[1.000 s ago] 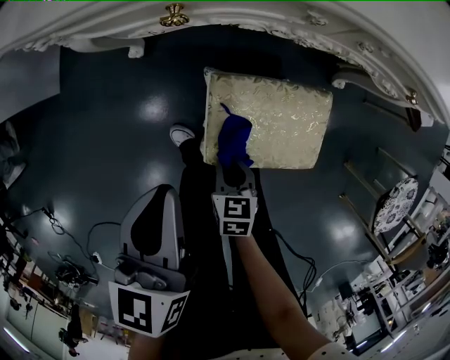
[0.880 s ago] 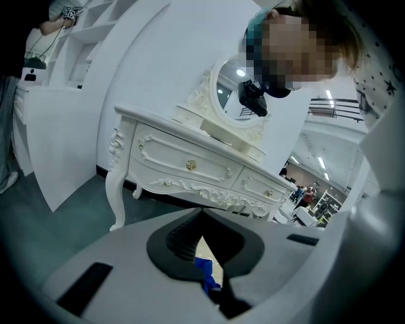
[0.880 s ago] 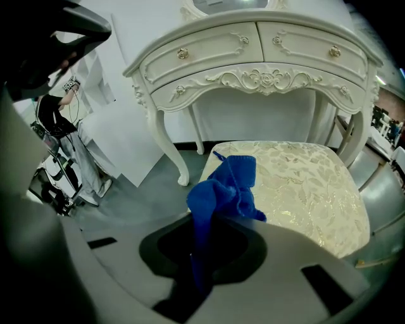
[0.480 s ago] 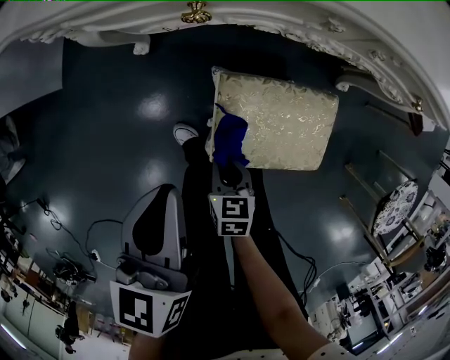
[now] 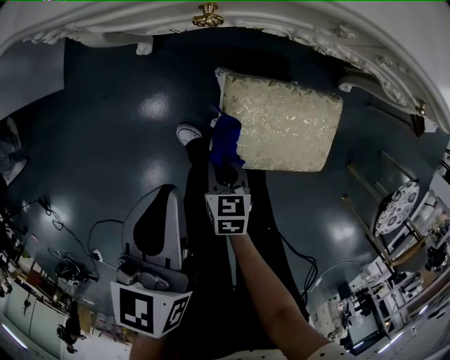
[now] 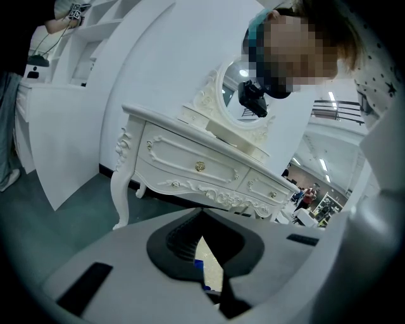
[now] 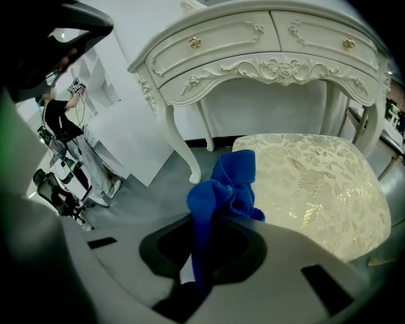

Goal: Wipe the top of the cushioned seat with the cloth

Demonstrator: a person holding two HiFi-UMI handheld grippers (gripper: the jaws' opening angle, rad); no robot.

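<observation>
The cushioned seat [image 5: 285, 123] has a pale gold floral top and stands on the dark floor in front of a white dressing table [image 5: 211, 17]. My right gripper [image 5: 226, 171] is shut on the blue cloth [image 5: 226, 139], which lies bunched at the seat's near left edge. In the right gripper view the blue cloth [image 7: 221, 190] rises from between the jaws of the right gripper [image 7: 195, 275], beside the left corner of the seat [image 7: 313, 183]. My left gripper [image 5: 163, 200] is held low at the left, away from the seat, with its jaws together and nothing in them.
The dressing table [image 7: 253, 50] with curved legs and gold knobs stands just behind the seat. A white shoe [image 5: 188, 132] is on the floor left of the seat. Cables [image 5: 91, 232] lie at the left, and wooden furniture [image 5: 365, 190] at the right.
My right gripper has drawn the cloth across the seat top to the left, from well on the cushion to its left edge. The left gripper has stayed put.
</observation>
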